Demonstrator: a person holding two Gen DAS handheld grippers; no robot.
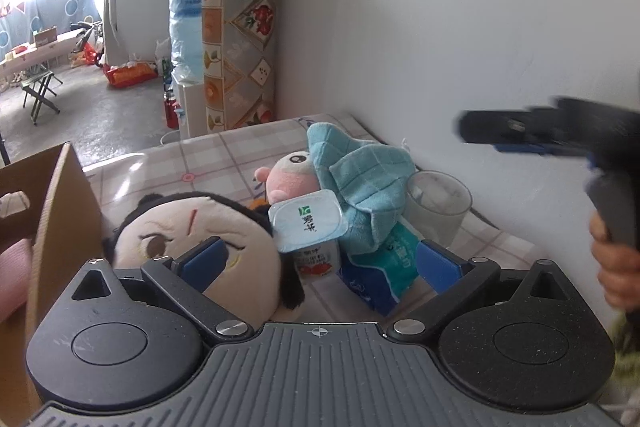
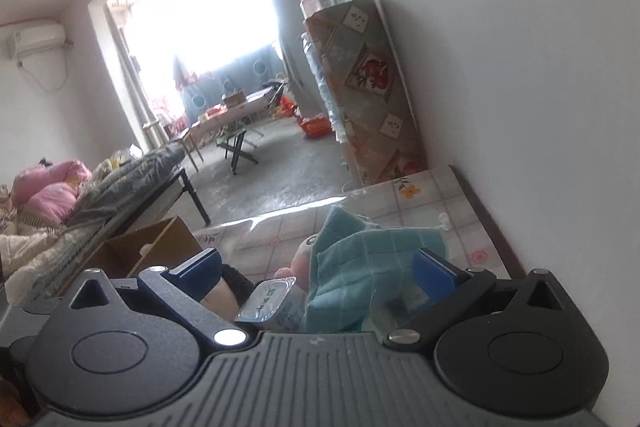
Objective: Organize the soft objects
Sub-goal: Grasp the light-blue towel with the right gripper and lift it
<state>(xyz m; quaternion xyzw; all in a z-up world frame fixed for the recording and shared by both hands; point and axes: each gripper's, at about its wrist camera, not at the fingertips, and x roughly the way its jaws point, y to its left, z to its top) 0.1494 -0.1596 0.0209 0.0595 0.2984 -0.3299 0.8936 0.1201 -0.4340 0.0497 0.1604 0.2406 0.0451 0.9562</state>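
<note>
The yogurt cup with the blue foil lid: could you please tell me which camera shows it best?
The left wrist view shows the yogurt cup best: its whole lid and part of its printed side are sharp. In the right wrist view, the cup is small, blurred and partly cut off by the gripper body.

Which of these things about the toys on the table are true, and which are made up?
1. A light blue cloth lies draped over the pink plush toy. True.
2. The yogurt cup is inside the cardboard box. False: it sits on the table among the toys, and the box stands off to the left.
3. The left gripper has its fingers spread apart with nothing held between them. True.
4. The big doll head has yellow hair. False: its hair is black.
5. A clear plastic cup stands near the wall, behind the blue cloth. True.
6. The right gripper is holding the cloth. False: its fingers are open.
</note>
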